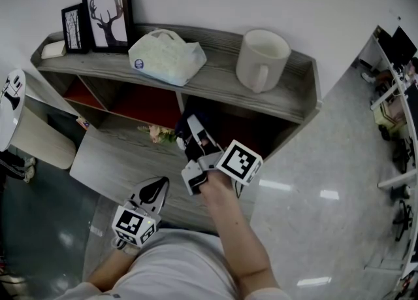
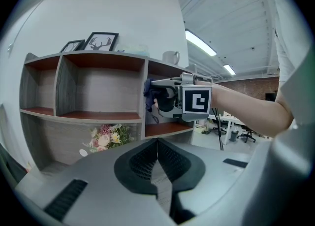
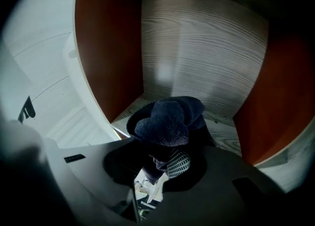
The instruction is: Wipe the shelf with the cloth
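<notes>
1. Inside the shelf's [image 1: 222, 82] right-hand compartment, the right gripper [image 3: 166, 162] has its jaws clamped on the bunched dark blue cloth [image 3: 170, 119].
2. In front of the shelf, the left gripper [image 2: 157, 150] hangs empty, jaws pressed together.

On the top board of the shelf [image 1: 215, 80], two frames are stood at the left, the smaller frame [image 1: 74, 28] to the left of the larger frame [image 1: 108, 12]. A small block [image 1: 53, 49] is laid at the far left end. A soft pack [image 1: 166, 57] is set near the middle, and a mug [image 1: 261, 59] to its right. Below, the cloth [image 3: 170, 119] is held by the right gripper [image 3: 165, 158] inside the right-hand compartment. Flowers [image 1: 159, 134] are placed on the lower ledge, left of that gripper. The left gripper [image 1: 155, 187] is held before the shelf, apart from it.
</notes>
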A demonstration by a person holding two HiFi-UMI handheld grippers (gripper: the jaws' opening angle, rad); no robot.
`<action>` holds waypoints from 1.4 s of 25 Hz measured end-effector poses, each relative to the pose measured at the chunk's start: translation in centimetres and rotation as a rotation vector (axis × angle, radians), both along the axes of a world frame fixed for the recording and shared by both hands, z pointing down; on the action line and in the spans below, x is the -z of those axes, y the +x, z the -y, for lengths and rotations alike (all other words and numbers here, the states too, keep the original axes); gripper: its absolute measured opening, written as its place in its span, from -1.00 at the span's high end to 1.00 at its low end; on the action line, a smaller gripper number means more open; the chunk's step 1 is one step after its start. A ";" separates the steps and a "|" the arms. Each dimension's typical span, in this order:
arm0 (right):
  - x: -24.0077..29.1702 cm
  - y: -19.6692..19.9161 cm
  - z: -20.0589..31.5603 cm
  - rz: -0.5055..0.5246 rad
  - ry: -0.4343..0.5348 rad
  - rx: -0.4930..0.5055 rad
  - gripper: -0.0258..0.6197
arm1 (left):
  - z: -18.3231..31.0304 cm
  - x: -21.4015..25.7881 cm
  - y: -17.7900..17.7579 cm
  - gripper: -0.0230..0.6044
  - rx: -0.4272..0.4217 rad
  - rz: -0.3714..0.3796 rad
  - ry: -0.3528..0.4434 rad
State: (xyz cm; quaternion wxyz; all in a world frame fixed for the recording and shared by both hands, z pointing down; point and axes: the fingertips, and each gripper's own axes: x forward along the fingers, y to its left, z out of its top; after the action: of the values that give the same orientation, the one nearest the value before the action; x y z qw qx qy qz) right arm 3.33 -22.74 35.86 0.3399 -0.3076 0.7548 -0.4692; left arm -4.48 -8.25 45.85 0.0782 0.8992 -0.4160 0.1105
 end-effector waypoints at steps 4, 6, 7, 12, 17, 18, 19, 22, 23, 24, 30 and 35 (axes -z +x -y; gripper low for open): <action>0.2 -0.1 0.0 0.029 0.011 0.008 0.64 | 0.3 0.2 -0.2 0.87 -0.002 -0.003 0.002; 0.2 0.0 0.0 0.019 0.019 -0.001 0.64 | 0.5 0.3 -0.2 0.87 -0.010 -0.006 0.004; 0.3 0.1 0.0 0.013 0.024 -0.009 0.64 | 0.6 0.4 -0.2 0.87 -0.016 -0.008 0.005; -0.4 1.3 -0.9 -0.073 0.034 -0.079 0.64 | 1.1 0.9 -0.3 0.87 -0.048 -0.012 0.010; -1.7 3.0 -2.6 -0.202 0.043 -0.162 0.63 | 2.0 1.4 -0.8 0.87 -0.092 -0.033 0.003; -1.8 3.2 -3.0 -0.227 0.050 -0.174 0.64 | 2.2 1.7 -0.9 0.87 -0.105 -0.032 0.001; -2.0 3.4 -3.6 -0.251 0.058 -0.188 0.63 | 2.3 1.9 -0.9 0.87 -0.119 -0.029 -0.001; -2.4 3.6 -5.4 -0.312 0.091 -0.225 0.63 | 2.5 2.4 -0.8 0.87 -0.159 -0.034 -0.001; -2.6 3.7 -6.1 -0.349 0.100 -0.239 0.63 | 2.5 2.6 -0.6 0.87 -0.173 -0.039 0.000; -2.8 3.9 -6.7 -0.398 0.108 -0.255 0.63 | 2.5 2.7 -0.5 0.87 -0.188 -0.042 0.000; -5.2 4.9 -11.2 -0.732 0.123 -0.344 0.63 | 1.6 2.8 1.3 0.87 -0.325 -0.076 0.003; -6.9 6.4 -14.7 -0.975 0.100 -0.398 0.63 | 0.9 2.2 2.8 0.87 -0.413 -0.079 -0.019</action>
State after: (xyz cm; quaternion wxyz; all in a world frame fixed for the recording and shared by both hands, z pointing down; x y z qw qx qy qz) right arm 9.73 -8.05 42.76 0.0462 -0.6108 0.7737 -0.1616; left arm -1.71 -9.13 43.65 0.0784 0.9682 -0.2186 0.0930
